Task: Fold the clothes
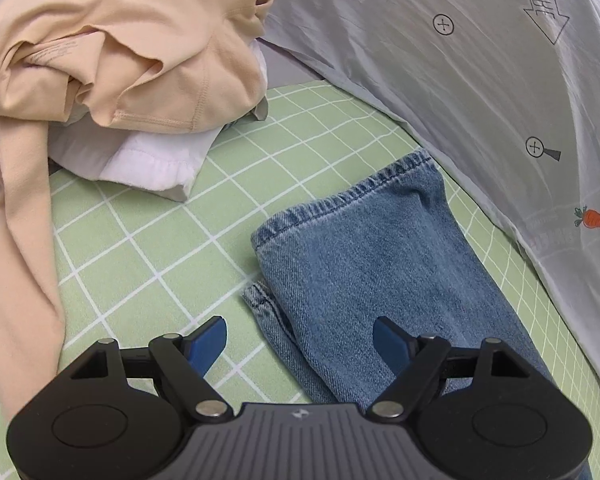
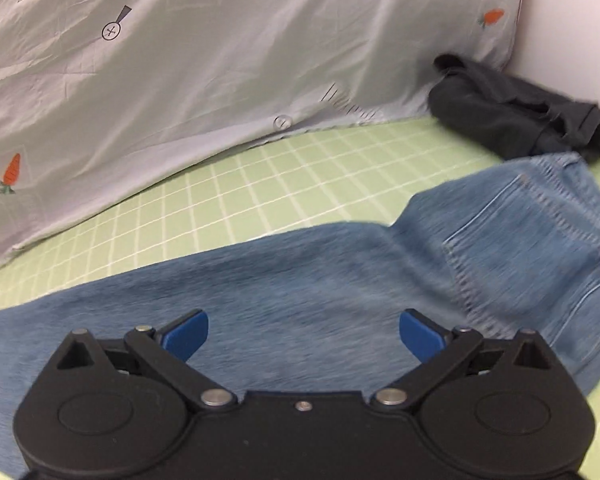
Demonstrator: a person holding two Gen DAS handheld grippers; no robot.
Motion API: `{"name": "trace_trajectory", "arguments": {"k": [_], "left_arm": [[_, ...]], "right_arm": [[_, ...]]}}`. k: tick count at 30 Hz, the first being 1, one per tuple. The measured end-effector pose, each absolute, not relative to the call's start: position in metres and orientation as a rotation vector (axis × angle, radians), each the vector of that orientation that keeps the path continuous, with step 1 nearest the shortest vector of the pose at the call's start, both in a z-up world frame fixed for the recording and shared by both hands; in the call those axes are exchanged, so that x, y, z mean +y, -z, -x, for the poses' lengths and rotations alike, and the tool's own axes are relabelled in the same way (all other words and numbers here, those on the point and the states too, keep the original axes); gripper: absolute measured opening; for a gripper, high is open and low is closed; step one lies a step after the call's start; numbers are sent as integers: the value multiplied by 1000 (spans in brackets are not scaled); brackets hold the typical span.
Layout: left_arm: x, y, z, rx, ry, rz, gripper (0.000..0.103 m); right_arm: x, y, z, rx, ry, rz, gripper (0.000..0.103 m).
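Jeans [image 1: 364, 264]: blue denim, laid flat on the green checked sheet [image 1: 148, 248], legs doubled one on the other, hems toward the beige pile; in the right wrist view stretched across the sheet, back pocket [image 2: 528, 256] up, waist end toward the far right corner.
Left gripper [image 1: 300, 340]: blue pads wide apart, nothing between them, hovering over the leg end of the jeans, one pad above bare sheet, the other above denim.
Right gripper [image 2: 304, 332]: pads spread fully, nothing clamped, above the middle of the jeans; picture blurred.
Beige garment [image 1: 112, 52]: crumpled heap near the far left edge of the sheet, one sleeve trailing down the left side.
White garment [image 1: 148, 160]: folded, under the beige heap.
Dark garment [image 2: 512, 116]: bunched in the far right corner, just beyond the jeans' waist.
Grey duvet [image 1: 440, 60]: along the far edge, printed with carrots and crossed circles.
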State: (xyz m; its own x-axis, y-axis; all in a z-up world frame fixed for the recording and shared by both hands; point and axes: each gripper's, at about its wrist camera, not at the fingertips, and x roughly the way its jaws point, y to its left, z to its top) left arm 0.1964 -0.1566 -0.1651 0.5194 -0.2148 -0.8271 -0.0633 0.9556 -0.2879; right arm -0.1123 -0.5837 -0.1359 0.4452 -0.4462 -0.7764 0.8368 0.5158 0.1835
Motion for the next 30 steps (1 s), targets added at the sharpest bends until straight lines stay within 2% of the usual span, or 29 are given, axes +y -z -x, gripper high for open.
{"name": "trace_trajectory", "arguments": {"k": [6,16,27,28,30], "left_arm": [[-163,178,-206,1049,106,244,81],[-179,184,-204,1033,106,198,80],[-187,183,-209,1040,100,174,80],[-187,183,-209,1037,97,170,78],[-187,182,-207,1029,82,161,65]], "right_arm": [[-557,168,81,855,750,-479,103],[-566,188,102,893,845,-385,103],[-563,204,115,714,847,-322,103],[-562,205,115,700,854,-318,103],[-559,207,116,673,868,-309,103]]}}
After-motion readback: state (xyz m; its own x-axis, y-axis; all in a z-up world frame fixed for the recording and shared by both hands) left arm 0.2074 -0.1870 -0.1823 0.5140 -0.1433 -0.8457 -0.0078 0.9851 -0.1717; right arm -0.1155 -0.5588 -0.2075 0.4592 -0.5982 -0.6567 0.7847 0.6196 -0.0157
